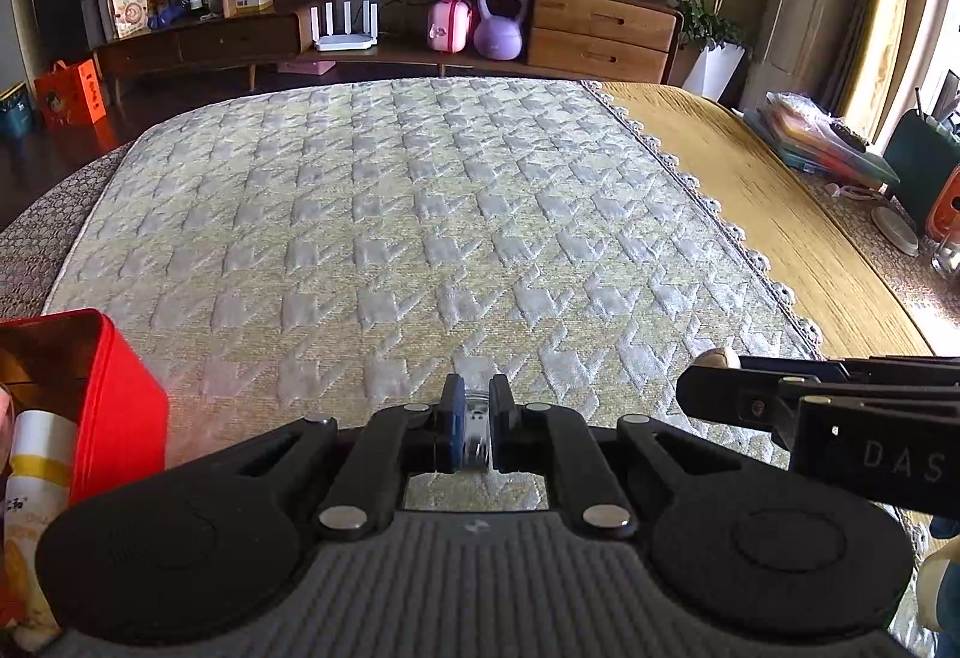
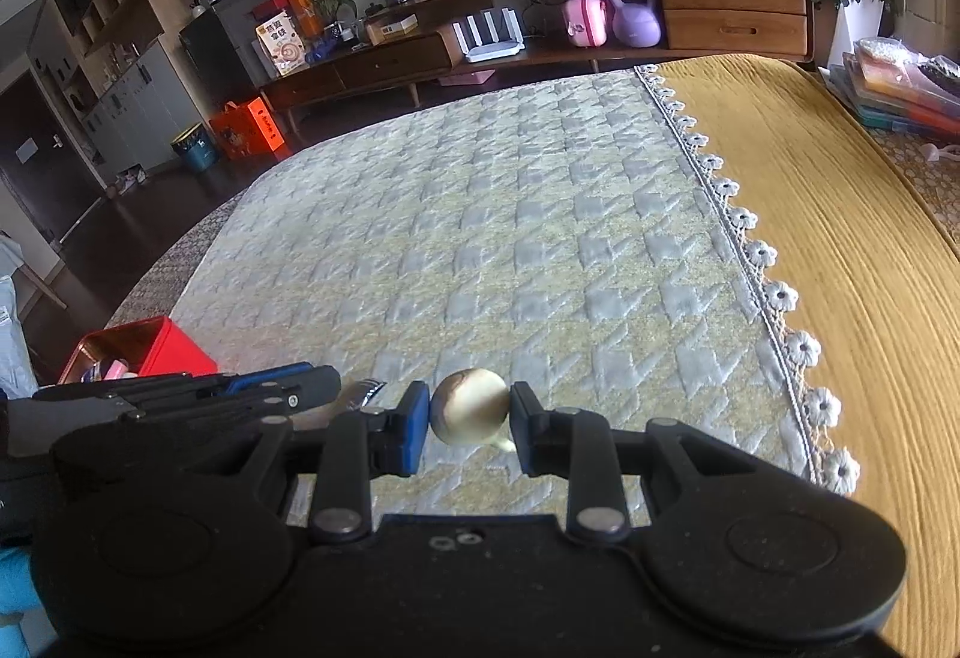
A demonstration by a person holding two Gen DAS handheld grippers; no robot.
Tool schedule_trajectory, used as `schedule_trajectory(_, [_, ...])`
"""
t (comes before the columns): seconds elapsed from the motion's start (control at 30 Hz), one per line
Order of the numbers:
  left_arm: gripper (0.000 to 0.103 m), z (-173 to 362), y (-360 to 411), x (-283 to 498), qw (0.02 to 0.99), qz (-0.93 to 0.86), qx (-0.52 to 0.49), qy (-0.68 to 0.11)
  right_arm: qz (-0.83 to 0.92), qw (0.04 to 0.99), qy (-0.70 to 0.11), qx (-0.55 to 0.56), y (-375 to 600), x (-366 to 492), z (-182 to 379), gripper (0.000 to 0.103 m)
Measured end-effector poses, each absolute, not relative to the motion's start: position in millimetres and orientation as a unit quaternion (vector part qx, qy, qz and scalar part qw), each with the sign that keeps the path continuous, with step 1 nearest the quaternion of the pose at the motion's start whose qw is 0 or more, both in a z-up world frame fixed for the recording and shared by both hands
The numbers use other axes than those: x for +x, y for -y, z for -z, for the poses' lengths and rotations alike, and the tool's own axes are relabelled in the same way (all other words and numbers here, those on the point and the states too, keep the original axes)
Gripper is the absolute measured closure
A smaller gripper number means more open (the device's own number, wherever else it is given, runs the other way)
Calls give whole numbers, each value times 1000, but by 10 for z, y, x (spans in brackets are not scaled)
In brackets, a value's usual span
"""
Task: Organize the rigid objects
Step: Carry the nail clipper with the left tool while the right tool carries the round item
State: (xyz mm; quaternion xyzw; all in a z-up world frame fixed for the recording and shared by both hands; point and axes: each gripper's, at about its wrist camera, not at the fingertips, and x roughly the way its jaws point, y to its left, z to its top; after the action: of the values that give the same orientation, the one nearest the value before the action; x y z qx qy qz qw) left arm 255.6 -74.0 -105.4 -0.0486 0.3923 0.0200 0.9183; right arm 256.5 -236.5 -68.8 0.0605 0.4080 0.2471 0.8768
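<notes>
My left gripper (image 1: 475, 427) is shut on a small shiny metal object (image 1: 477, 433), held above the quilted mat (image 1: 384, 214). Its metal tip also shows in the right wrist view (image 2: 365, 392) beside the left gripper's fingers (image 2: 282, 388). My right gripper (image 2: 470, 425) is shut on a round cream-coloured object (image 2: 470, 413) with a small spout-like nub, held just above the mat (image 2: 510, 214). That object peeks out in the left wrist view (image 1: 719, 358) behind the right gripper's fingers (image 1: 750, 394). A red open box (image 1: 102, 388) holding several items stands at the left; it also shows in the right wrist view (image 2: 141, 346).
A yellow woven cloth (image 2: 840, 214) covers the table right of the mat's lace edge. Stacked folders and bags (image 1: 822, 135) lie at the far right. A white and yellow bottle (image 1: 36, 484) stands by the red box. A wooden sideboard (image 1: 420, 27) lies beyond the table.
</notes>
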Motion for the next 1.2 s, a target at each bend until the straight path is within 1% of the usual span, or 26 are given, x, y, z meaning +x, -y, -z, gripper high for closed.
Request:
schedule_trajectory(0.27, [95,883,531,2228,919,-15,-58,-389,-249,881,-399,54,2248,2248,569,75])
schedule_trajectory(0.37, [95,873,508,2190,921,-19,-47,-387,-245,882,-399,62,2275,2163,557,75])
schedule_trajectory(0.57, [94,946,500,2190,914,15,-58,-401,-235,883,-398,76,2366,2067,607,75])
schedule_trajectory(0.67, [88,1032,489,2217,907,27,-66,-416,-231,881,-403,87,2414,2025,670,75])
schedule_trajectory(0.7, [83,1063,480,2216,905,28,-69,-418,-231,881,-404,89,2425,2021,691,75])
schedule_trajectory(0.73, [75,1090,476,2226,904,31,-70,-420,-232,880,-404,92,2439,2003,712,75])
schedule_trajectory(0.77, [71,1117,470,2232,904,34,-73,-421,-232,879,-405,96,2453,1998,731,75])
schedule_trajectory(0.8, [59,1133,471,2239,904,36,-74,-420,-232,878,-406,100,2466,1993,750,75])
schedule_trajectory(0.83, [45,1151,482,2248,905,37,-71,-419,-231,878,-407,103,2478,1976,769,75])
schedule_trajectory(0.87, [41,1172,507,2255,906,34,-62,-416,-230,877,-409,106,2488,1973,791,75])
schedule_trajectory(1.07, [40,1309,628,2378,907,24,-23,-419,-225,872,-419,117,2557,1959,904,75])
schedule_trajectory(1.17, [41,1354,658,2434,907,22,-16,-419,-226,869,-422,123,2580,1959,946,75])
schedule_trajectory(1.2, [44,1357,673,2442,910,22,-14,-414,-225,869,-423,125,2583,1962,956,75])
